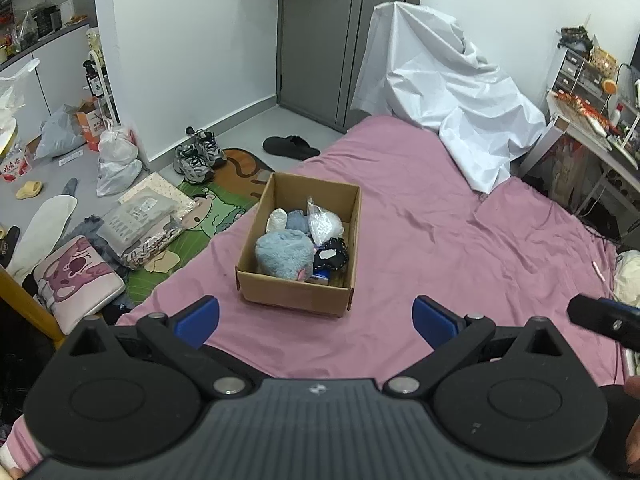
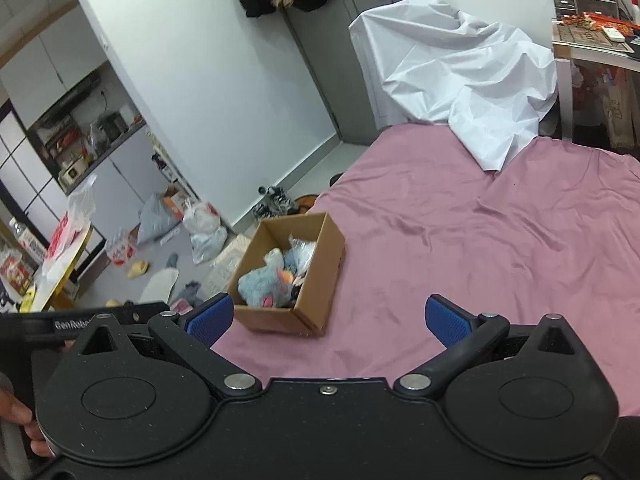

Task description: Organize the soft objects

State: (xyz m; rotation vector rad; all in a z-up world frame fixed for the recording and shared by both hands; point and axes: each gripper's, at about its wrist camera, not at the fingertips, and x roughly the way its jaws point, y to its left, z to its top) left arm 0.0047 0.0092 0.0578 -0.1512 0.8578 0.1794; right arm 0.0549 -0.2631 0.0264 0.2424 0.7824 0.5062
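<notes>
A brown cardboard box (image 1: 296, 292) stands on the pink bed (image 1: 440, 240) near its left edge. It holds soft things: a light blue plush (image 1: 285, 254), a white roll (image 1: 277, 220), a clear bag with white filling (image 1: 323, 222) and a black item (image 1: 331, 257). My left gripper (image 1: 316, 320) is open and empty, just in front of the box. My right gripper (image 2: 327, 320) is open and empty, hovering over the bed to the right of the box (image 2: 288, 316). The plush (image 2: 260, 280) shows there too. The right gripper's tip also shows at the right edge of the left wrist view (image 1: 600, 316).
A white crumpled sheet (image 1: 440, 92) covers something at the far end of the bed. A cluttered desk (image 1: 592, 120) stands at the right. The floor at the left holds shoes (image 1: 198, 156), plastic bags (image 1: 116, 160), packages (image 1: 140, 220) and a cushion (image 1: 76, 276). A grey door (image 1: 320, 40) is behind.
</notes>
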